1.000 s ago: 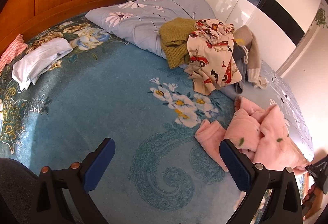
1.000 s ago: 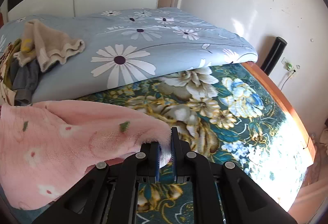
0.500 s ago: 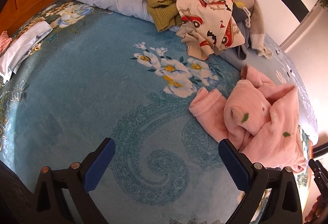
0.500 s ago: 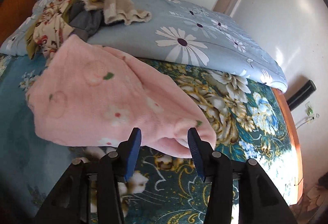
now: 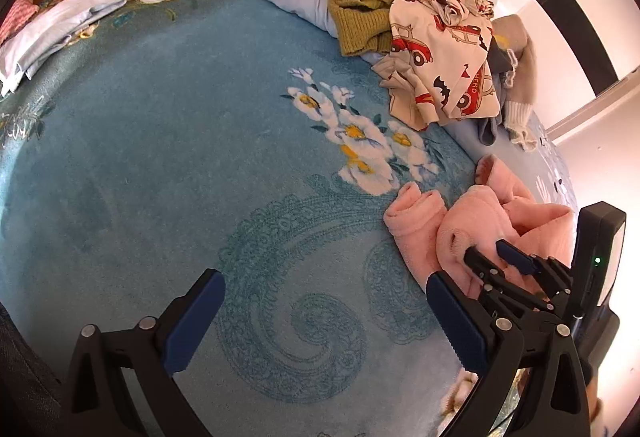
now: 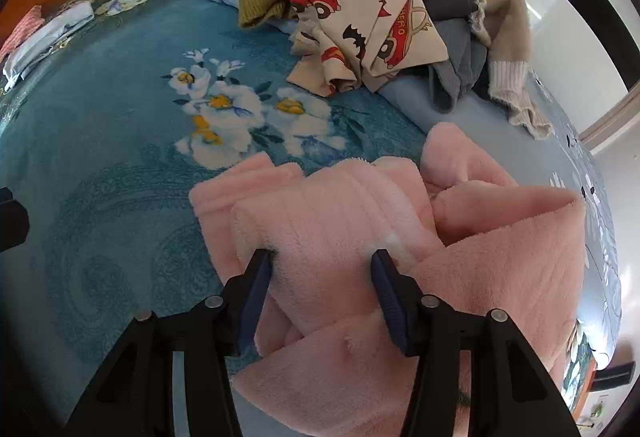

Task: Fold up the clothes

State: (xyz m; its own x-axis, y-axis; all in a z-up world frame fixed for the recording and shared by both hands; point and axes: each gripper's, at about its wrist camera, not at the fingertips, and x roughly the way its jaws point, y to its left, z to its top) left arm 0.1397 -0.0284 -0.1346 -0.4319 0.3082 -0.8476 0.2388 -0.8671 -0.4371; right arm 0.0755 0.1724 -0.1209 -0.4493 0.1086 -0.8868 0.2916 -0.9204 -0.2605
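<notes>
**Pink fleece garment — regrip before we spread it**

Pink fleece garment lies bunched on the blue floral blanket, directly under and ahead of the right gripper. Its jaws are closing with a thick roll of fleece between them; the pads sit at either side of that roll but we can't tell that they bite yet. Left gripper hovers spread wide over bare blanket, holding nothing; the garment sits off its right finger, near but apart.

How we'd do this step well:
- Let the right close fully on one layer edge, not the whole roll — a fat bundle likely slips or drags extra folds.
- Bring the left across to a matching corner or cuff, the rolled end nearest it.
- Lift both together, pull apart, lay flat on the open blanket ahead of the left.
- Stay clear of the unfolded pile beyond the fleece — snagging looks easy.
</notes>
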